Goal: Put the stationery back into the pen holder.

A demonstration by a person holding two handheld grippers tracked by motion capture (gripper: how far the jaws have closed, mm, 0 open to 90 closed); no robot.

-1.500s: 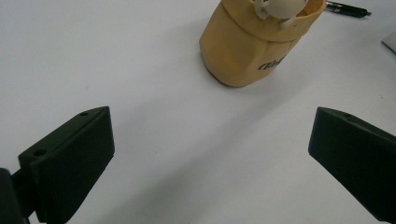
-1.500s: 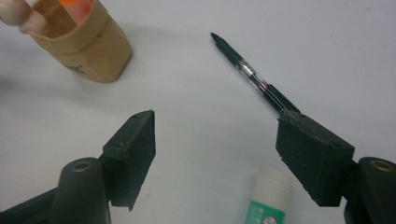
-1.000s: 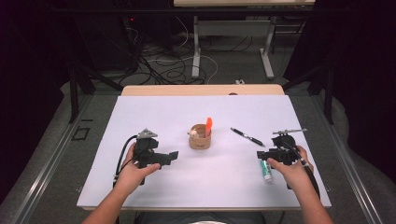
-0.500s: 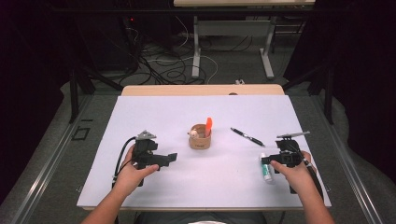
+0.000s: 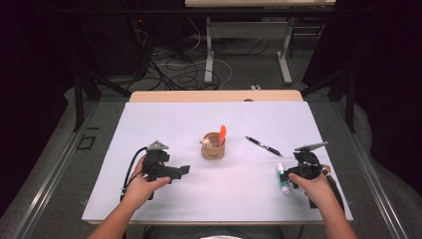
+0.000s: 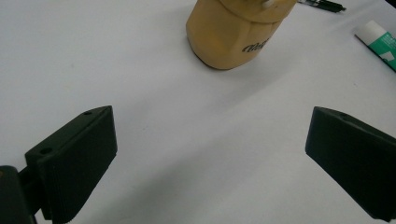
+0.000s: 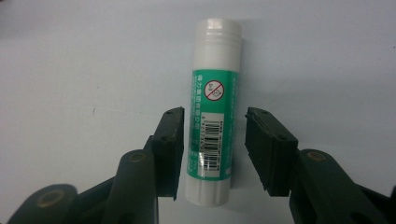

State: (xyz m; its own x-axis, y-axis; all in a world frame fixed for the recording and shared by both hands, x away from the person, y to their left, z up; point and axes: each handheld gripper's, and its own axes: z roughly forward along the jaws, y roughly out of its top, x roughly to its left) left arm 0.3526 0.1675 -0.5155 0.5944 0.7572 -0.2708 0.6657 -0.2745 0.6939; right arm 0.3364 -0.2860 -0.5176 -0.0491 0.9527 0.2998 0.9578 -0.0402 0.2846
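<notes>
While your right gripper [image 7: 214, 154] has its jaws closing around the glue stick [image 7: 212, 112] lying flat on the white table [image 5: 164, 124], pads not quite touching, pinch the labelled barrel mid-length, since it looks light, rigid, smooth and likely to roll.

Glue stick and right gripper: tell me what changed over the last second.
The right gripper has come down over the glue stick, and its jaws have just been closing around it, a gap still showing on one side. The glue stick lies flat where it was. The left gripper, pen and wooden cup kept their places.
</notes>
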